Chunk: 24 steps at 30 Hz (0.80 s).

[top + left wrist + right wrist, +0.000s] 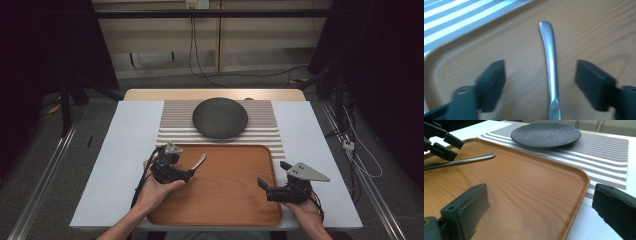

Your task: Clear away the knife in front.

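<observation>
Left gripper (540,82) stands with jaws apart over the wooden tray (235,200), the metal utensil handle (550,62) lying between them, untouched, running toward 12 o'clock; right gripper (267,186), also spread, hovers at the tray's 4 o'clock edge

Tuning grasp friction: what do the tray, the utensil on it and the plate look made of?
Tray: wood or wood-look laminate, smooth satin; grain lines show, though they could be printed. Utensil handle: metal, likely stainless steel, brushed with a soft sheen. Plate: dark matte with a pebbled surface, probably stoneware or ceramic; can't rule out melamine.
</observation>
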{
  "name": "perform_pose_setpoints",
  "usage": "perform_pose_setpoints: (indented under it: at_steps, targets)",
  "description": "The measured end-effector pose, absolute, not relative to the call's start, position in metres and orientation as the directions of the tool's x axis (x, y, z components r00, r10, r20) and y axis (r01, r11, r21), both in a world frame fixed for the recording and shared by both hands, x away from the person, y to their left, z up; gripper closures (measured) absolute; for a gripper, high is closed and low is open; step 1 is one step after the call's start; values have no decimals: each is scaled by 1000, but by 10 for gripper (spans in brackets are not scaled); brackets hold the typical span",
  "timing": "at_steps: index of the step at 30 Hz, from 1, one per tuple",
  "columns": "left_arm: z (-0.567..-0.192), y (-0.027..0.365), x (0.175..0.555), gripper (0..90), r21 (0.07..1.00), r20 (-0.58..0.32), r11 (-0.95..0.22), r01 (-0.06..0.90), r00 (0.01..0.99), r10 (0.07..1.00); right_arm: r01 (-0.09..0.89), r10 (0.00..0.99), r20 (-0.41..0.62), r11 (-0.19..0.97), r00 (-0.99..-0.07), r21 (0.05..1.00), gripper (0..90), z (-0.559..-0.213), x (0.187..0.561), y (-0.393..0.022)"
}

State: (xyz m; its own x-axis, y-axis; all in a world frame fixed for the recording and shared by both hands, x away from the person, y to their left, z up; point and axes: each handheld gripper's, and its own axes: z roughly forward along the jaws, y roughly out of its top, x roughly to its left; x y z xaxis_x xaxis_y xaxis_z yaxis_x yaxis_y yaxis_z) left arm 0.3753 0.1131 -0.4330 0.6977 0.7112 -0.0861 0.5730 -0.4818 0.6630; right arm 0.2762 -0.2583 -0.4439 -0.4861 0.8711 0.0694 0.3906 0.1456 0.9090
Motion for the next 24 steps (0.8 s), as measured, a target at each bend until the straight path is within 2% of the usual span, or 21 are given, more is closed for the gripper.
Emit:
perform_pose_setpoints:
  at_steps: [4,11,14,19,21,24]
  targets:
    - [-430,113,375,96,677,-112,-469,567,709,696,395,872,73,144,-485,907,4,-444,276,-257]
    - [-425,101,368,98,705,-74,-519,483,778,623,400,871,71,149,-485,905,4,-446,278,-256]
    - [-426,94,369,106,697,-77,-525,488,779,622,400,873,73,145,-482,905,4,-445,278,-256]
    - [-426,82,367,179,707,-64,-546,450,809,584,400,870,73,148,-487,905,5,-446,278,-256]
    - [-430,78,366,282,715,-65,-544,439,817,574,399,866,70,154,-494,904,4,-446,278,-256]
    - [-434,73,364,369,714,-60,-555,427,827,559,402,868,72,152,-491,903,0,-446,278,-255]
